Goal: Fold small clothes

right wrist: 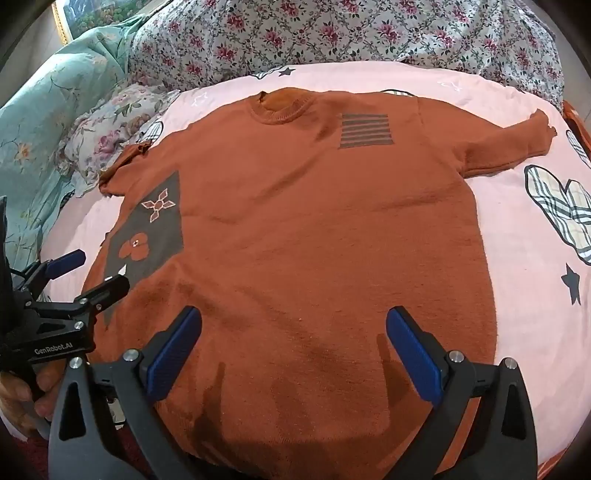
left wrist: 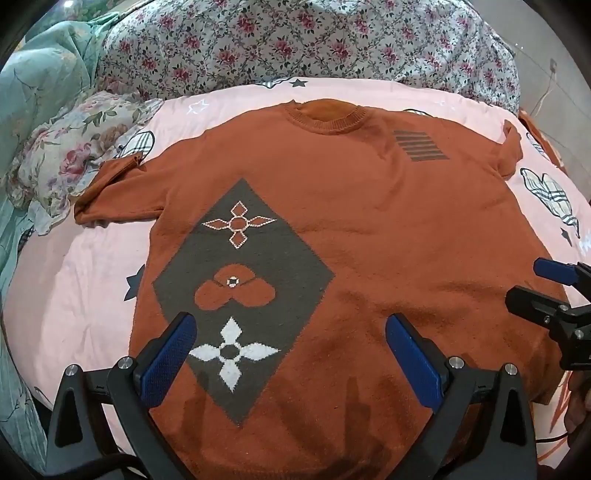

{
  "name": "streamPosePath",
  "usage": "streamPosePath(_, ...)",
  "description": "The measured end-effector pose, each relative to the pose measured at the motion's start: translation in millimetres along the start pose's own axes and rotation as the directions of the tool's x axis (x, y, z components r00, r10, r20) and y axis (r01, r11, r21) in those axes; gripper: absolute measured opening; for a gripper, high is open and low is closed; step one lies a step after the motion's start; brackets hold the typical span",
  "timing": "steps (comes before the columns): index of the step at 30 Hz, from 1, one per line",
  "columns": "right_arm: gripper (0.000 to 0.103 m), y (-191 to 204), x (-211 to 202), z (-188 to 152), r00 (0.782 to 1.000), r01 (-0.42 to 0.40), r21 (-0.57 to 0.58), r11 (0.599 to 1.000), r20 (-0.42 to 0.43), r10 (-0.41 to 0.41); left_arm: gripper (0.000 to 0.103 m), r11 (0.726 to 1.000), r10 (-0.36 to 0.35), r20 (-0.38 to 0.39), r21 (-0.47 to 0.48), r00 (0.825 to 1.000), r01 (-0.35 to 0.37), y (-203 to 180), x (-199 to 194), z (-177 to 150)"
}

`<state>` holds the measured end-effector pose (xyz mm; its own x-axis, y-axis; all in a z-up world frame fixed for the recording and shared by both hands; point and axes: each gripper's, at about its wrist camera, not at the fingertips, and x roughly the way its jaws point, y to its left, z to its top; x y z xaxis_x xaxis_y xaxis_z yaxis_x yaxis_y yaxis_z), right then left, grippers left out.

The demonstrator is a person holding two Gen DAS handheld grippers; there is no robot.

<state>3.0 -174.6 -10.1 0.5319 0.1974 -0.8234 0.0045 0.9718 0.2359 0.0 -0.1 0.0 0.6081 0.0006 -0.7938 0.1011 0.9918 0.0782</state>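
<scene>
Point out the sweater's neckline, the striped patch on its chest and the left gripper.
neckline (left wrist: pixel 330 117): left wrist view, on the ribbed collar band.
striped patch (right wrist: pixel 365 130): right wrist view, middle of the dark stripes.
left gripper (left wrist: pixel 291 354): left wrist view, midway between its open blue-padded fingertips, over the sweater.

We're looking down on a bed (right wrist: pixel 517 258) dressed in a pale pink sheet (left wrist: pixel 74 288) printed with dark stars and plaid hearts, evenly lit with only soft shadows near the bottom edge. Along the far side a white quilt (left wrist: pixel 295 40) covered in small red flowers is heaped up, with a floral pillow (left wrist: pixel 66 155) in front of it on the left and a teal flowered blanket (right wrist: pixel 44 129) bunched further left. Up in the top-left corner of the right wrist view there's a gold-framed picture (right wrist: pixel 74 14) on the wall, and a thin cable (left wrist: pixel 550 85) runs down a pale wall at the far right.
</scene>
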Motion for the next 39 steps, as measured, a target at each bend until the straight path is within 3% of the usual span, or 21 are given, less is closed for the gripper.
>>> streamPosePath(39, 0.1, -1.2, 6.3, -3.3, 1.0, -0.029, 0.056, 0.998, 0.009, 0.028, 0.102, 1.0, -0.026, 0.001, 0.009, 1.0, 0.026, -3.9, 2.0, 8.8)
